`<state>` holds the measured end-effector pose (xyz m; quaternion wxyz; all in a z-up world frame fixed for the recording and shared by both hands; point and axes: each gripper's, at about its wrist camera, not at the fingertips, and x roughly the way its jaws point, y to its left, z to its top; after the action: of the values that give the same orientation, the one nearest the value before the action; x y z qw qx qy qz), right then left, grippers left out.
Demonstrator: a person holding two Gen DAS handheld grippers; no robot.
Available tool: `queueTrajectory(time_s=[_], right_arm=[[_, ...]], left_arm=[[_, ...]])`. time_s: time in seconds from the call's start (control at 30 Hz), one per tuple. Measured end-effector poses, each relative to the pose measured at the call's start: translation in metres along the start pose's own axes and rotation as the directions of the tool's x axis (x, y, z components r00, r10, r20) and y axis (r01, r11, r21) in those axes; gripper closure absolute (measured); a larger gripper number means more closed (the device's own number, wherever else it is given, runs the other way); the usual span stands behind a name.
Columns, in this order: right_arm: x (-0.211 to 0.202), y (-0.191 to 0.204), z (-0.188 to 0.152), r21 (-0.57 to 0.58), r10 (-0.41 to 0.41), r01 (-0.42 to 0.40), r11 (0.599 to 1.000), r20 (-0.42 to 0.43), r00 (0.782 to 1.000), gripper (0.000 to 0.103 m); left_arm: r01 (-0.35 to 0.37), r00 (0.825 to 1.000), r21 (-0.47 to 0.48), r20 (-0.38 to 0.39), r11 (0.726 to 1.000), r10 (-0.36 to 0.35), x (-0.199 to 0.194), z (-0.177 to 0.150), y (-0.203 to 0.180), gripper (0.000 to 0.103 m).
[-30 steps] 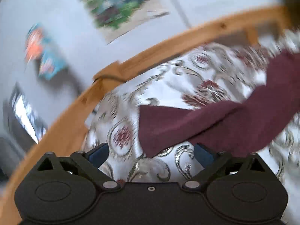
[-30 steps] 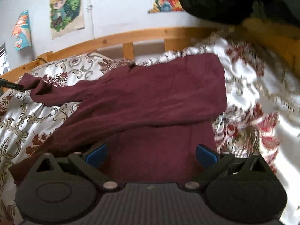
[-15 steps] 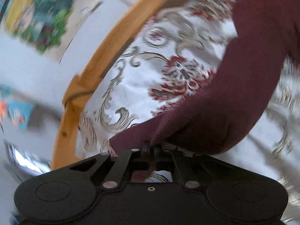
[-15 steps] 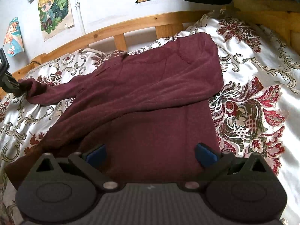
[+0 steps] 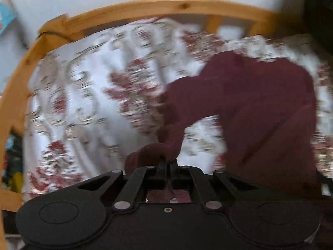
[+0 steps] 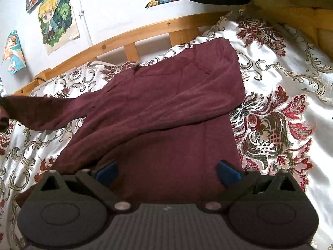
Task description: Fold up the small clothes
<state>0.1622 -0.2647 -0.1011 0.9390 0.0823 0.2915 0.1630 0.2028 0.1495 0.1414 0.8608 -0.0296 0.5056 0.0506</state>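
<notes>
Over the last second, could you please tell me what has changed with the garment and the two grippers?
The left gripper closed on the maroon top's sleeve cuff and lifted it off the floral bedspread, toward the body. The right gripper stayed open above the hem; the body has not moved.

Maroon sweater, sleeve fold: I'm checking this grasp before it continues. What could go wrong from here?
1. The left tongs pinch only the cuff of the maroon sweater, so it may slip out.
2. The right tongs are open and pin nothing; pulling the sleeve could drag the body across the smooth bedspread.
</notes>
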Motion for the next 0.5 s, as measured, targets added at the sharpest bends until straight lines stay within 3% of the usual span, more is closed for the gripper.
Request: queueTrajectory(time_s=[0.1, 0.27, 0.5], right_arm=[[-0.007, -0.003, 0.005, 0.003, -0.003, 0.003, 1.000, 0.021, 1.000, 0.000], [-0.020, -0.015, 0.017, 0.022, -0.039, 0.037, 0.999, 0.079, 0.996, 0.000], [-0.036, -0.042, 0.033, 0.074, -0.124, 0.115, 0.991, 0.146, 0.981, 0.000]], left_arm=[[0.114, 0.993, 0.040, 0.002, 0.993, -0.114, -0.015, 0.002, -0.034, 0.102], [0.263, 0.965, 0.144, -0.032, 0.954, -0.262, -0.020, 0.000, -0.099, 0.102], [0.400, 0.917, 0.249, -0.118, 0.882, -0.382, 0.019, 0.000, -0.183, 0.102]])
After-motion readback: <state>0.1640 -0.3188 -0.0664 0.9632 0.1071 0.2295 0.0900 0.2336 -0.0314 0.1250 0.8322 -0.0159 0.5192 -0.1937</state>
